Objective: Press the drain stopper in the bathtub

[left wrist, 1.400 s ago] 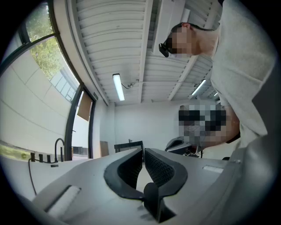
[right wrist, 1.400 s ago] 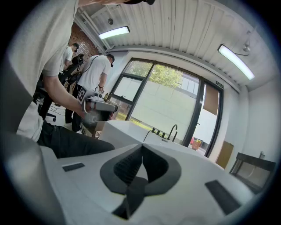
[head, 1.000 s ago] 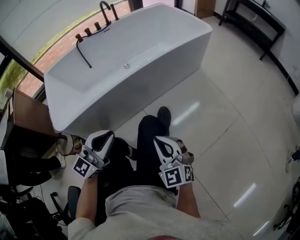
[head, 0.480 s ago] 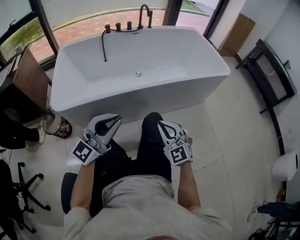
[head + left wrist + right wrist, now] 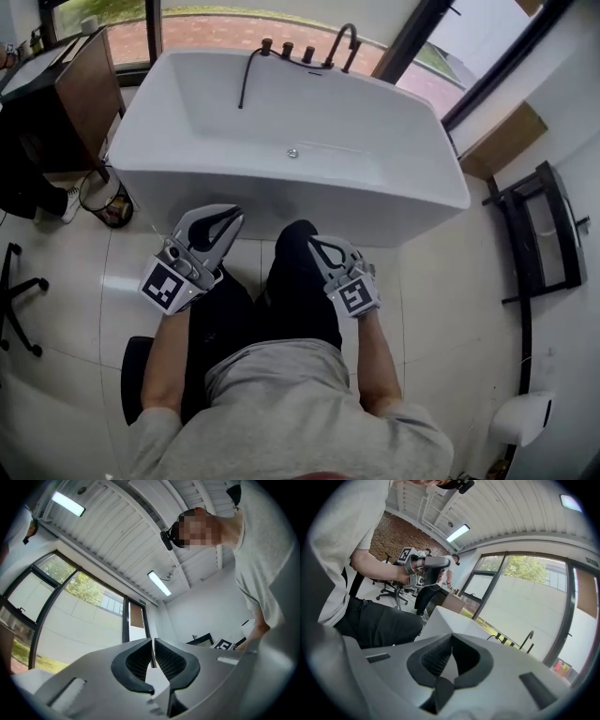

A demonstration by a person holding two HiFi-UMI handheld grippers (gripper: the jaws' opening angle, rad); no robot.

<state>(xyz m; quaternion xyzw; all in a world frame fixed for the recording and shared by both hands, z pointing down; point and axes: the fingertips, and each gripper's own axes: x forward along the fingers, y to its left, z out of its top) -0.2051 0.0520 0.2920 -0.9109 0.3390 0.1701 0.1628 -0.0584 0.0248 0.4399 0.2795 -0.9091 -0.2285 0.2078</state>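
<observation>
Head view: approach stage. Left gripper (image 5: 223,216) and right gripper (image 5: 315,246) both closed, empty, short of tub (image 5: 281,199). Next: reach over the rim to stopper (image 5: 292,152) at 12 o'clock.

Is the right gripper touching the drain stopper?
Apart. Head view shows the right gripper outside the bathtub, by the person's leg; the drain stopper sits inside.

Glossy white bathtub (image 5: 281,178); dark metal faucet (image 5: 343,44); glossy floor tiles (image 5: 84,281).

Tall near wall of bathtub (image 5: 281,202), open basin beyond
</observation>
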